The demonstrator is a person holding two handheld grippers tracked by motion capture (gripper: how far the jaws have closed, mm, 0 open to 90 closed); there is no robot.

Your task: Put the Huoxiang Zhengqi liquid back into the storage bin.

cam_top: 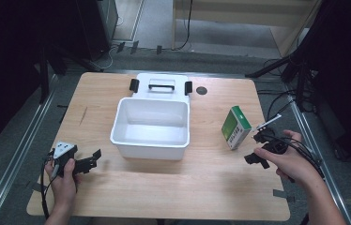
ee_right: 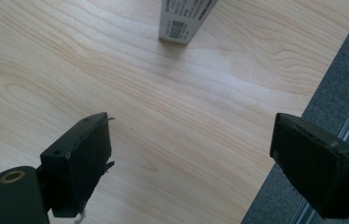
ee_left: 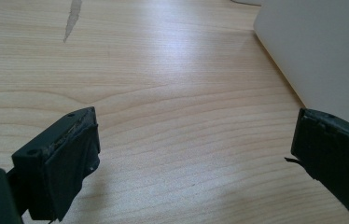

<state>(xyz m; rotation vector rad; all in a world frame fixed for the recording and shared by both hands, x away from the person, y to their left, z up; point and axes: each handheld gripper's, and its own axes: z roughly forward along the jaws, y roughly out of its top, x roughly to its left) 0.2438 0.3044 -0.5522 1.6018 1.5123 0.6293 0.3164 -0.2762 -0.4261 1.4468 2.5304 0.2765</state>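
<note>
A green and white carton (cam_top: pixel 235 127) stands on the wooden table (cam_top: pixel 211 178), right of a white open bin (cam_top: pixel 150 127). My right gripper (cam_top: pixel 257 147) hovers just right of the carton, near the table's right edge, jaws open and empty. In the right gripper view the carton's barcoded end (ee_right: pixel 184 21) lies ahead of that gripper (ee_right: pixel 191 163). My left gripper (cam_top: pixel 95 158) rests at the table's front left, open and empty, pointing toward the bin. The bin's white wall (ee_left: pixel 322 51) shows at the upper right in the left gripper view, beyond the gripper (ee_left: pixel 196 154).
The bin's white lid (cam_top: pixel 162 86) with a handle and black clips lies behind the bin. A small dark round hole (cam_top: pixel 202 90) sits at the table's back. Tripod legs and cables crowd the floor to the right, and a metal rail (cam_top: pixel 9 159) runs along the left.
</note>
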